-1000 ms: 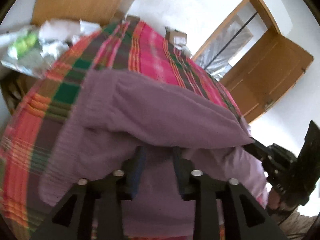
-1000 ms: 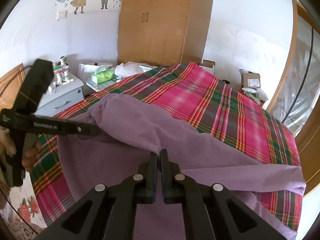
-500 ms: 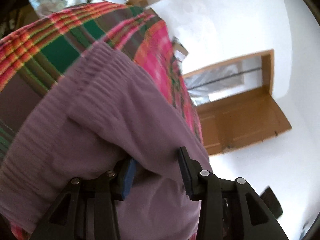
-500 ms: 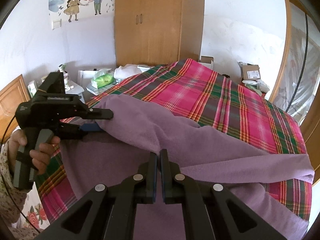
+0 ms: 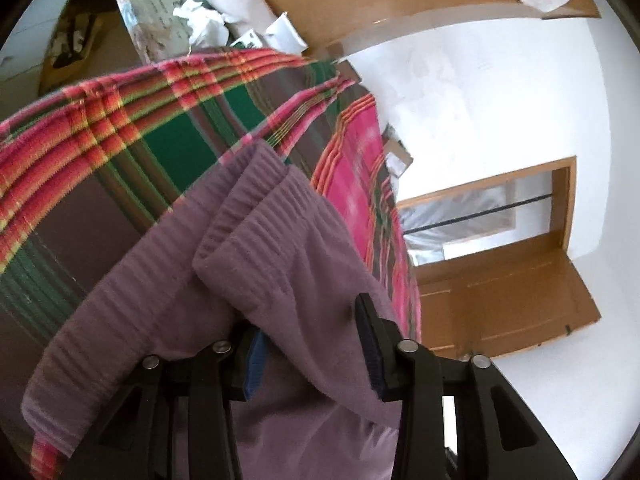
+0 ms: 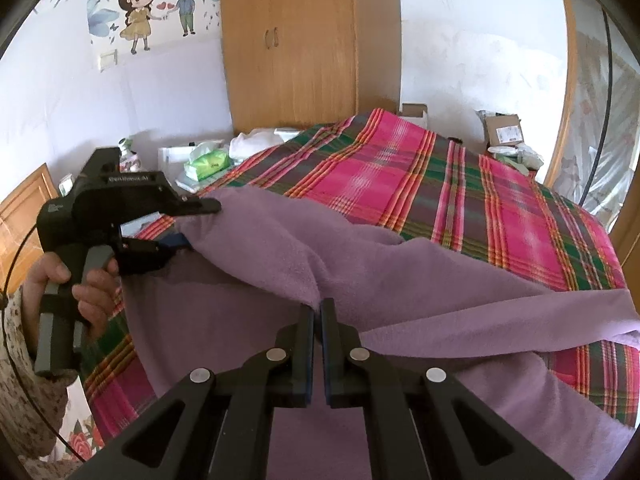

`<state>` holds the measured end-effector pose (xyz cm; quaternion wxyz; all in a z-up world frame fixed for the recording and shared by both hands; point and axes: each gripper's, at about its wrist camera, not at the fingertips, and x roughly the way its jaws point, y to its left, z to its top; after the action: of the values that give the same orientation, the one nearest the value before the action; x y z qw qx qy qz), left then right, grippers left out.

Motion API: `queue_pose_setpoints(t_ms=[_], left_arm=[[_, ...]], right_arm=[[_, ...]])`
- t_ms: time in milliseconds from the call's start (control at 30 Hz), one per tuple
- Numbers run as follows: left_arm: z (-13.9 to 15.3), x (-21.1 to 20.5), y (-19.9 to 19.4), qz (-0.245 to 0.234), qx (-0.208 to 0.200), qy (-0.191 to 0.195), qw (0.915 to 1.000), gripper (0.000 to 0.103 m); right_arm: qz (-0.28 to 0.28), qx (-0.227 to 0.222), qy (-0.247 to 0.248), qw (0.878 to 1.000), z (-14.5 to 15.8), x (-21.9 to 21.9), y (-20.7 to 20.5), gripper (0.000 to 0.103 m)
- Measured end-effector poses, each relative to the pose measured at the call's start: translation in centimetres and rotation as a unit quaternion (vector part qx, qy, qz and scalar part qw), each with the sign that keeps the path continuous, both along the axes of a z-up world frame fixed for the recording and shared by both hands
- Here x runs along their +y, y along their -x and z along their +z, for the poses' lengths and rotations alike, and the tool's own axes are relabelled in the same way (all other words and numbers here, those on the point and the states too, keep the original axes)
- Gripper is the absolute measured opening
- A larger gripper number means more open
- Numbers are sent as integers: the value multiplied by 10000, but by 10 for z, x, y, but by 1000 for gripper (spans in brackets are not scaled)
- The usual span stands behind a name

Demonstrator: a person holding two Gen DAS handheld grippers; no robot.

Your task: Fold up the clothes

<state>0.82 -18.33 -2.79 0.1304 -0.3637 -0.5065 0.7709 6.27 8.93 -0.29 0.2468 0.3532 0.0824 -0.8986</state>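
A purple knit garment (image 6: pixel 360 272) lies spread on a bed with a pink and green plaid cover (image 6: pixel 460 184), one layer lifted over the other. My right gripper (image 6: pixel 318 308) is shut on a fold of the upper layer near its middle. A hand (image 6: pixel 92 284) holds my left gripper (image 6: pixel 196 224) at the garment's left end. In the left wrist view that gripper (image 5: pixel 308 314) is open, and the ribbed hem of the garment (image 5: pixel 256 240) hangs loosely between its widely spaced fingers. The plaid cover (image 5: pixel 120 140) shows beyond the hem.
A wooden wardrobe (image 6: pixel 296 52) stands behind the bed. A green tissue pack (image 6: pixel 208 162) and white items sit at the bed's far left corner, cardboard boxes (image 6: pixel 502 132) at the far right. An open wooden door (image 5: pixel 500 300) is on the right side.
My left gripper's fingers have spread wider around the hem and the gripper has tilted and swung toward the bed's left end. My right gripper has stayed shut on the fold.
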Motion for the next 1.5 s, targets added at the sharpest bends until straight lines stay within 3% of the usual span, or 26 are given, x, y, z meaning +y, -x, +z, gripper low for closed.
queue_pose_setpoints(t_ms=[33,167,200,300,500,833,1067,1500], left_arm=[[1,-1,0,29,42,-27,10000,39],[4,-10,-2,158,84,154,9997,9],[4,-15,-5,188,65,212,9996,7],[10,-18,-5,222,152,163,9995,6],[48,-23,-14,182,636,328,9973,6],[65,-30,-44,32,874,407,9953,6],[56,-43,-61,72,748,525,9958,6],[21,-61,-85,185,230,646,9975,6]], right_arm=[[1,0,-42,10000,-2,-1,0,4],[24,1,-133,9999,-9,-5,0,4],[25,5,-142,9999,-9,-5,0,4],[6,169,-253,9995,-5,-9,-2,3],[-52,1078,-645,9921,29,-19,-19,3],[-3,1409,-980,9852,52,-27,-49,3],[269,1214,-1081,9863,43,-40,-70,3],[643,401,-1047,9916,2,-55,-84,3]])
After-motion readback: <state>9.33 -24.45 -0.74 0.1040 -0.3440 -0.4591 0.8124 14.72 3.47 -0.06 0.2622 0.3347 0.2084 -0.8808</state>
